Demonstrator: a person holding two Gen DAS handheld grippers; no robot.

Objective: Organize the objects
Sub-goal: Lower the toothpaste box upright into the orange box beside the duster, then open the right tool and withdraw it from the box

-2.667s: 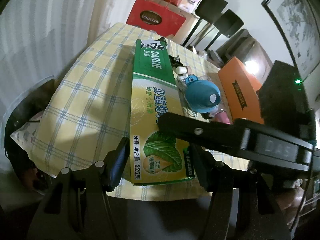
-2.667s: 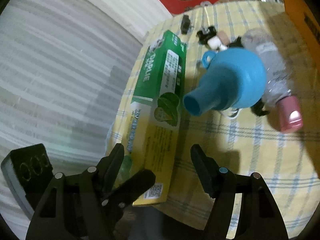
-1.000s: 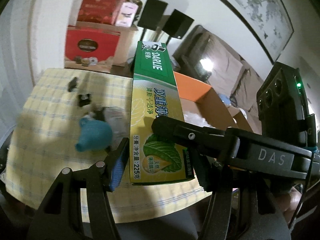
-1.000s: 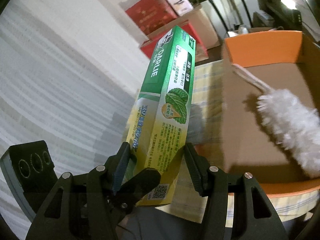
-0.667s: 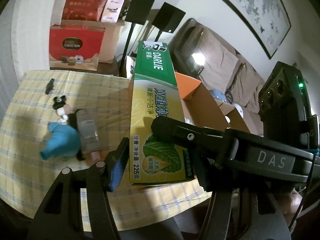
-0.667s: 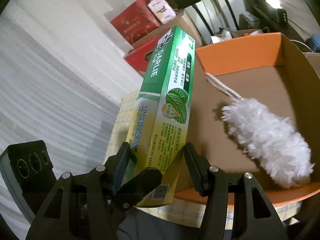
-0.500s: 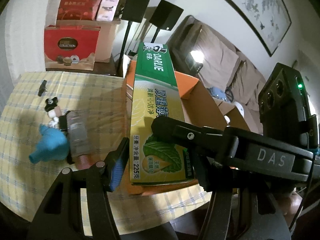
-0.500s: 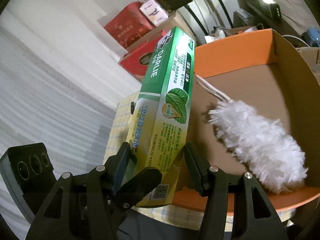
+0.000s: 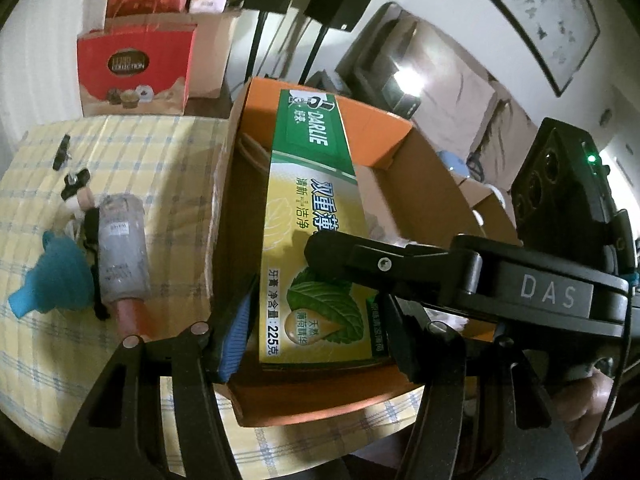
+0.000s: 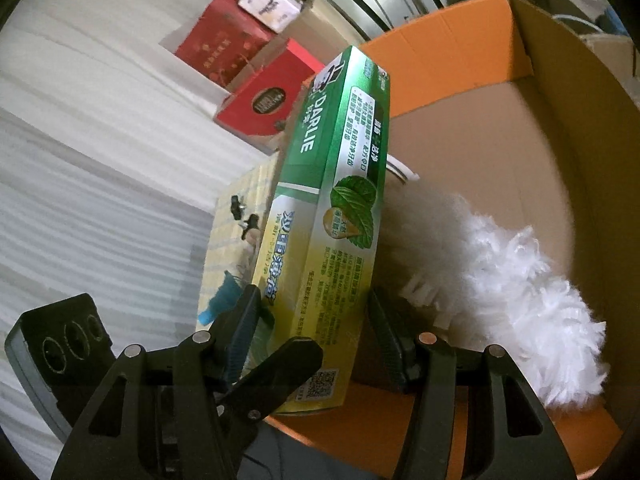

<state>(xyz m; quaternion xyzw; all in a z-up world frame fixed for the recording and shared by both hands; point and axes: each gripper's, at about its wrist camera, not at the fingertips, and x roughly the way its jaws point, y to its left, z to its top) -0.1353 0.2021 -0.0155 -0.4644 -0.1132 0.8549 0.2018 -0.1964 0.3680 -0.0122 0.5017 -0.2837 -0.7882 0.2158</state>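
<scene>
Your toothpaste box (image 9: pixel 310 216) hangs over the open orange carton (image 9: pixel 400 140), its long axis running straight away from both grippers; left gripper (image 9: pixel 316 332) and right gripper (image 10: pixel 312 336) each clamp its near end, equally close; one duster (image 10: pixel 512 280) lies inside; one bottle (image 9: pixel 120 248) and one blue funnel (image 9: pixel 52 280) wait on the tablecloth (image 9: pixel 160 152).

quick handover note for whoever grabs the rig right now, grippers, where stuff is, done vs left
Left gripper and right gripper: both jaws shut on the Darlie toothpaste box, held over the open orange cardboard box.
Done: white duster lies inside that box.
Left: lower and release the toothpaste box; blue funnel, pink-capped bottle and small black pieces wait on the checked tablecloth.
</scene>
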